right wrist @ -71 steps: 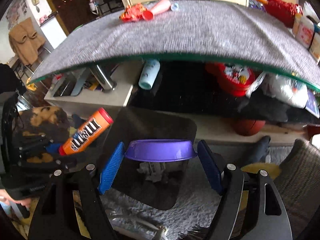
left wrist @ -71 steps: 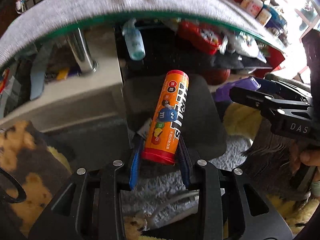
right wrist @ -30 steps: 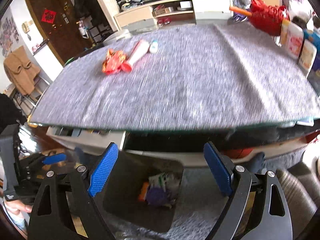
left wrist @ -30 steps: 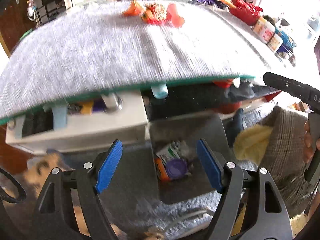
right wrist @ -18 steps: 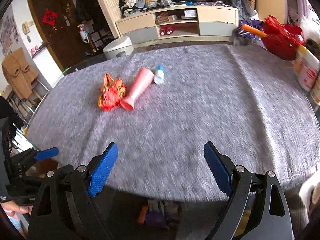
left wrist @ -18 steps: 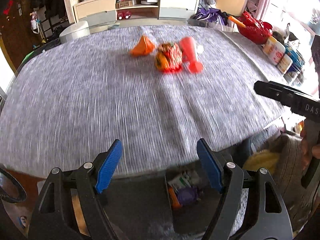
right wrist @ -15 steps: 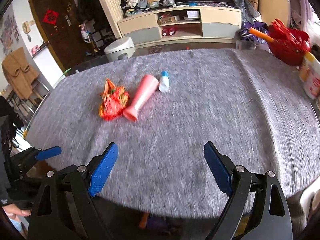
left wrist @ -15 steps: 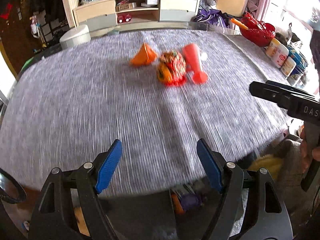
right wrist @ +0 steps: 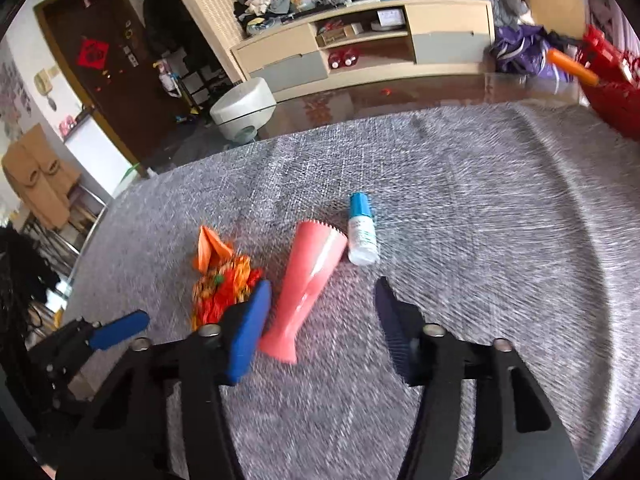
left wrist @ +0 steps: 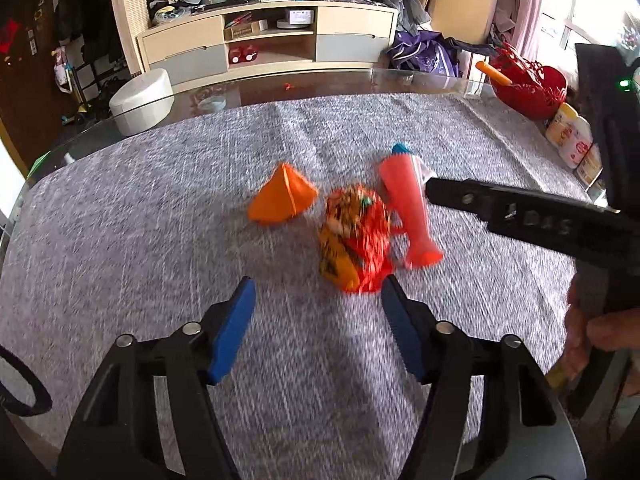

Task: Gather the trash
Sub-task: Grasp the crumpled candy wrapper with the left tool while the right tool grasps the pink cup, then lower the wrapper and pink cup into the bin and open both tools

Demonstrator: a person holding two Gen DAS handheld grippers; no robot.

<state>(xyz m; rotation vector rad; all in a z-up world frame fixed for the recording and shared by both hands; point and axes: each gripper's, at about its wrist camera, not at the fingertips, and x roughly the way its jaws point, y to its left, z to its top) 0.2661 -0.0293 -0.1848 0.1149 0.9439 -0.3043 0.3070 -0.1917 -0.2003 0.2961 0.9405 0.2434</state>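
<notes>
On the grey cloth table point(left wrist: 120, 240) lie an orange paper cone point(left wrist: 282, 200), a crumpled red and orange wrapper point(left wrist: 356, 240), a pink squeeze tube point(left wrist: 408, 204) and a small white bottle with a blue cap point(right wrist: 361, 230). My left gripper point(left wrist: 316, 320) is open and empty, just short of the wrapper. My right gripper point(right wrist: 320, 320) is open and empty, its jaws either side of the pink tube's point(right wrist: 308, 280) near end, above it. The wrapper point(right wrist: 220, 284) lies left of my right gripper's left finger.
A red basket point(left wrist: 528, 84) and some jars point(left wrist: 568, 140) stand at the table's right edge. A TV cabinet point(left wrist: 268, 44) and a white stool point(left wrist: 140, 100) are beyond the table. The left gripper's finger point(right wrist: 116, 332) shows at the lower left of the right wrist view.
Both grippers dropped the candy tube and the purple bowl into the bin under the table, then rose above the table and moved forward towards the trash pile. Both are now open and empty.
</notes>
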